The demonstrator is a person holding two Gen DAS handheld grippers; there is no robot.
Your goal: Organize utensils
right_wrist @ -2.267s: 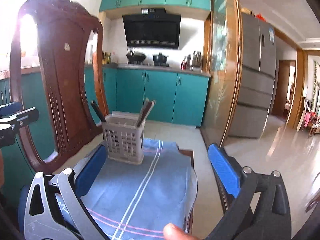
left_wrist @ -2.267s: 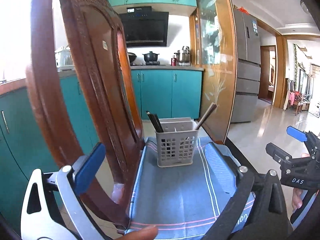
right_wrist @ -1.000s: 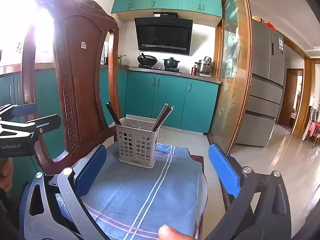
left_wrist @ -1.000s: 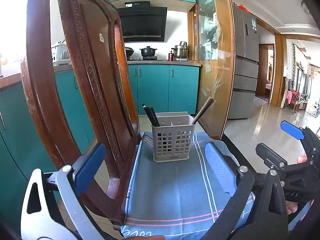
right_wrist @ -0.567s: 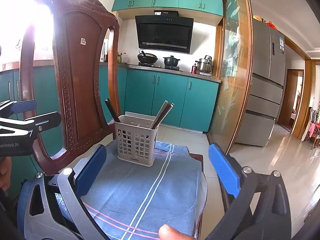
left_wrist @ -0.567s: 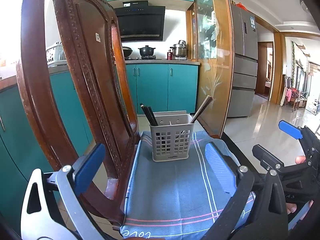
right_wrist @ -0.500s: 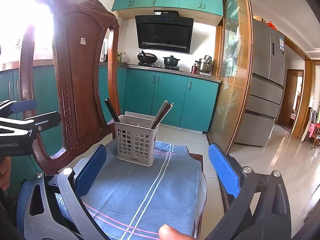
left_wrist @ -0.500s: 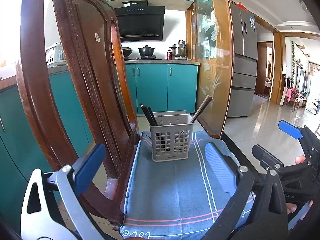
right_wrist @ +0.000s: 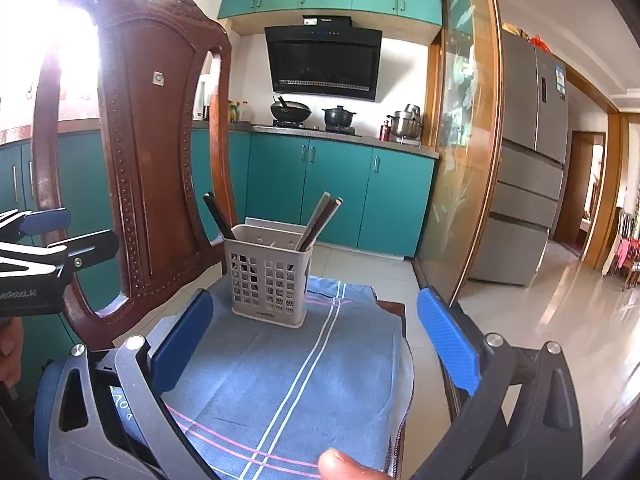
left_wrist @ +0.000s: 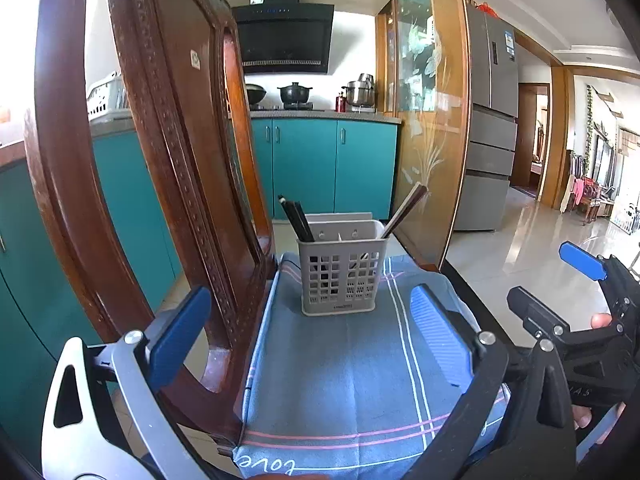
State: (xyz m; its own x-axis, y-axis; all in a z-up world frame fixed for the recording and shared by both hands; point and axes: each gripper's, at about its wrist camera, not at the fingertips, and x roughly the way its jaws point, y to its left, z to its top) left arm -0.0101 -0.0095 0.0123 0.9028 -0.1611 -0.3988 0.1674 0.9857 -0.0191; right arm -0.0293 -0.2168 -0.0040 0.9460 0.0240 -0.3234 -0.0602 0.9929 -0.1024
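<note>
A grey slotted utensil basket (left_wrist: 342, 270) stands upright on a blue striped cloth (left_wrist: 352, 376) over a chair seat. It also shows in the right wrist view (right_wrist: 269, 280). Dark chopsticks (left_wrist: 294, 218) lean left in its left compartment. Brown chopsticks (left_wrist: 404, 210) lean right in its right compartment. My left gripper (left_wrist: 308, 332) is open and empty, short of the basket. My right gripper (right_wrist: 316, 338) is open and empty, also short of it.
The carved wooden chair back (left_wrist: 160, 160) rises close on the left. A glass partition in a wooden frame (right_wrist: 464, 140) stands right of the seat. Teal cabinets (right_wrist: 340, 192) with a stove and pots are behind. A fridge (right_wrist: 528, 168) and tiled floor lie to the right.
Both grippers have stayed open and empty. The views have drifted slightly, with the basket sitting a little lower and nearer in frame than 2.3 s ago. The basket and chopsticks have not moved.
</note>
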